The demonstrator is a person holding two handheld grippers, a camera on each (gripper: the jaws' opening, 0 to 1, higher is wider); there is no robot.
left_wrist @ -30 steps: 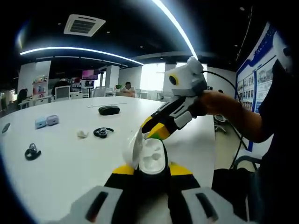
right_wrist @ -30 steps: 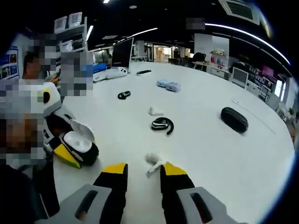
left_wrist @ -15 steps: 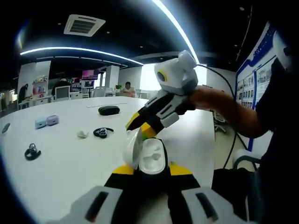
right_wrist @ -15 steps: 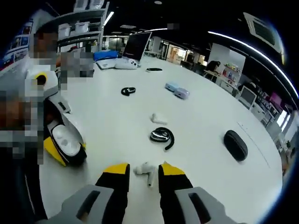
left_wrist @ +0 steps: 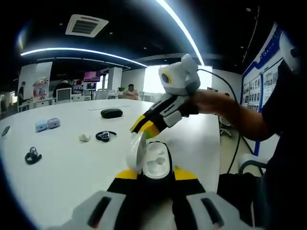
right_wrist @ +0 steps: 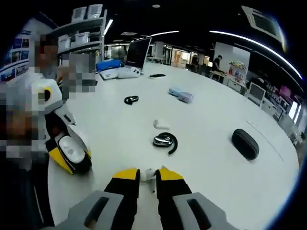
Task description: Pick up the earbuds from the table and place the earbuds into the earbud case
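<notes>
An open white earbud case (left_wrist: 154, 159) sits upright with its lid up, and my left gripper (left_wrist: 151, 173) is shut on it. In the right gripper view the case (right_wrist: 72, 147) is at the left, held off the table. My right gripper (right_wrist: 147, 172) is shut on a white earbud (right_wrist: 149, 173) that pokes out between its yellow tips. From the left gripper view, the right gripper (left_wrist: 142, 127) hangs just above the case's lid, held by a person's hand. A second white earbud (right_wrist: 160, 124) lies on the white table (right_wrist: 216, 172).
On the table lie a black ear-hook earbud (right_wrist: 165, 140), a black oval case (right_wrist: 245, 143), two pastel cases (right_wrist: 181, 95), another black earbud (right_wrist: 130, 99) and a laptop (right_wrist: 129, 60) at the far end. A person sits at the left.
My right gripper has moved left from beside the case to just above its lid, and its jaws have drawn closer on the white earbud. The left gripper and case held still.
</notes>
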